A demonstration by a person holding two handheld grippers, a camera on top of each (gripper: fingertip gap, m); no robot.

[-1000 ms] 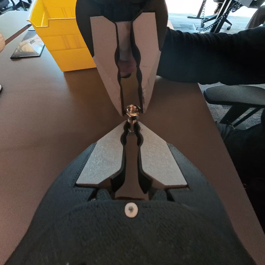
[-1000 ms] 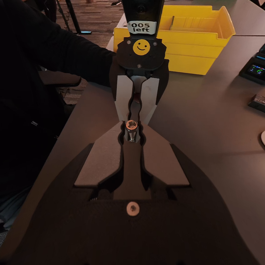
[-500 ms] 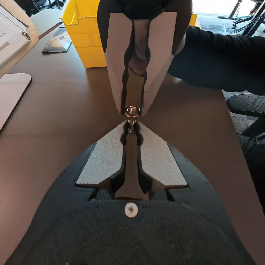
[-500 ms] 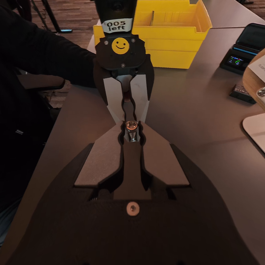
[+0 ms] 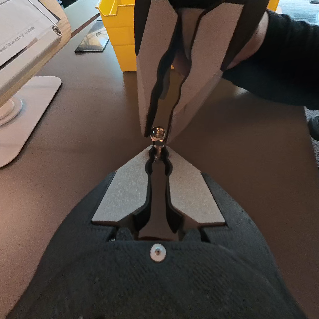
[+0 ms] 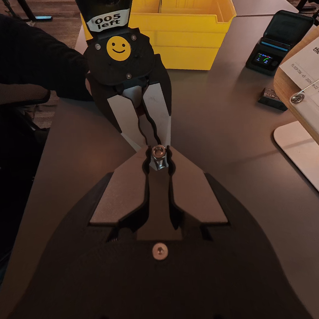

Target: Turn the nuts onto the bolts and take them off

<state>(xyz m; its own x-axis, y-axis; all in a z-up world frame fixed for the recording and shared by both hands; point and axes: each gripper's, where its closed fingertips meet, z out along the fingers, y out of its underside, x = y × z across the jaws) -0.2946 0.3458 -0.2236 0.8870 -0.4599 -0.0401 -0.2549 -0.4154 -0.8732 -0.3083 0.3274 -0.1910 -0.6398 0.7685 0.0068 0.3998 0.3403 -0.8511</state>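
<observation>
A steel nut [image 5: 158, 135] sits on the upper end of a threaded bolt [image 5: 158, 153], held in the air over the brown table [image 5: 82, 131]. My left gripper [image 5: 158, 151] is shut on the bolt's shank just below the nut. My right gripper [image 5: 158, 139] comes in from the top of the left wrist view, tilted, and is shut on the nut. In the right wrist view the nut [image 6: 159, 152] sits between my right gripper's [image 6: 159, 153] tips, the bolt's thread [image 6: 160, 166] shows under it, and the left gripper [image 6: 155, 147] points in from above. The nut's top hole looks empty.
A yellow bin [image 6: 186, 43] stands behind the grippers. A white monitor stand base [image 5: 20, 117], a wooden board with paper [image 6: 302, 86], a black device with a small screen [image 6: 276, 46] and a small black box [image 6: 271, 101] are on one side. A person's dark sleeve [image 5: 284, 60] lies on the other. My two grippers' fingertips are within a few centimetres of each other.
Both grippers stay shut on nut and bolt. The right gripper has rolled and tilted relative to the left. Both views have swung, bringing the monitor stand and the board into sight.
</observation>
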